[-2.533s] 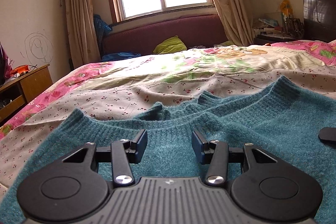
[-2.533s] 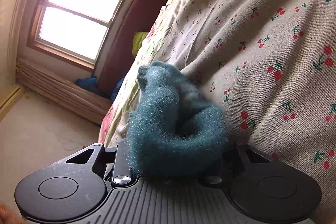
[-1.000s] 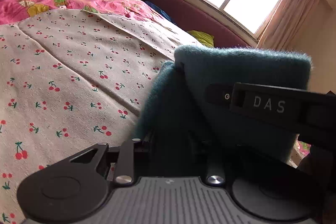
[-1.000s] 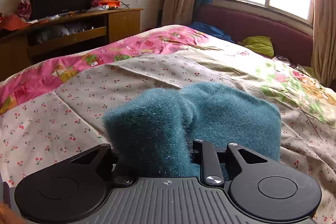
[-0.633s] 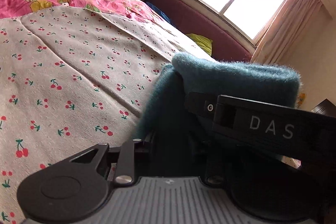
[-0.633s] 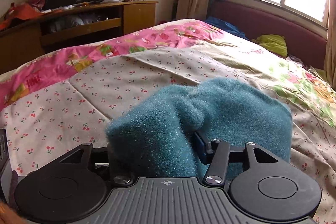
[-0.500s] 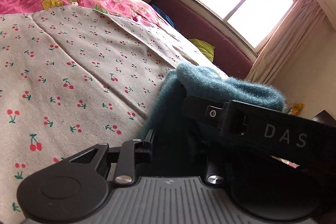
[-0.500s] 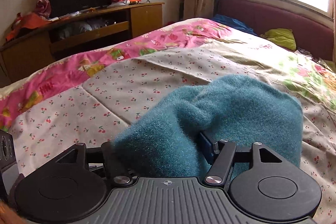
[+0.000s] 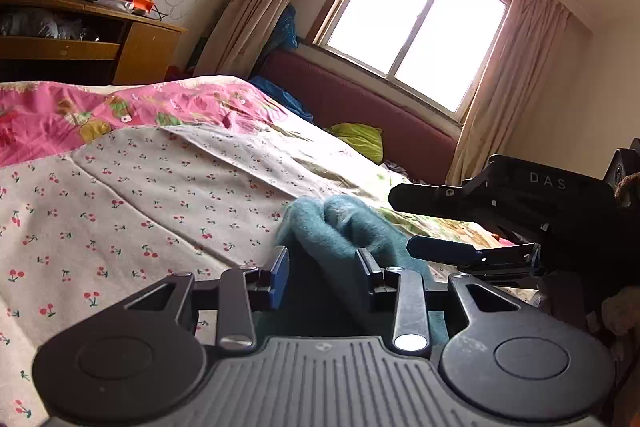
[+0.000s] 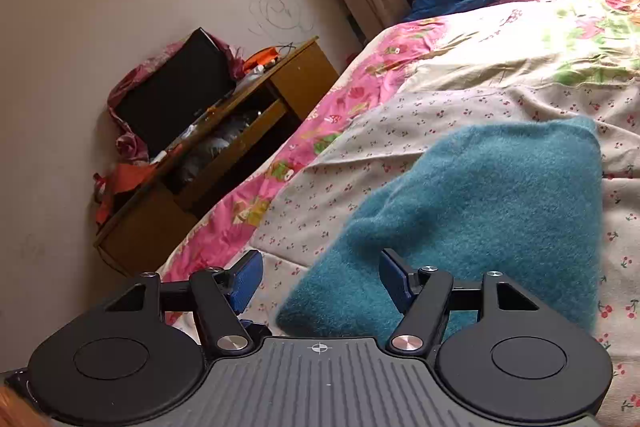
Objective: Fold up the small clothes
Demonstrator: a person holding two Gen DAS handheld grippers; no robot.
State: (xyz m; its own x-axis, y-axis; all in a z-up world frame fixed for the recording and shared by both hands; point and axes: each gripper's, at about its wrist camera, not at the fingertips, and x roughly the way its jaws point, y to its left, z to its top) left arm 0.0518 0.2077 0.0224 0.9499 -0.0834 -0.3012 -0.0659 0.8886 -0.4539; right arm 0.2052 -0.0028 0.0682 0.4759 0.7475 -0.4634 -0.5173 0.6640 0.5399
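A fuzzy teal sweater lies folded on the cherry-print bedspread. My right gripper hovers over its near edge. Its jaws are wide and still opening, and the blue pads press on nothing. In the left wrist view a bunched fold of the sweater rises between the fingers of my left gripper. That gripper is still shut on the fold, though its jaws are starting to open. The right gripper reaches in from the right, just beyond that fold.
A wooden TV stand with a black screen stands along the bed's left side. A maroon bench with a lime-green cloth sits under the window. A pink floral quilt covers the bed's left part.
The right gripper let go of the sweater fold, opened wide, rolled and drew back; the sweater now lies flat. The left gripper rose, still on its fold.
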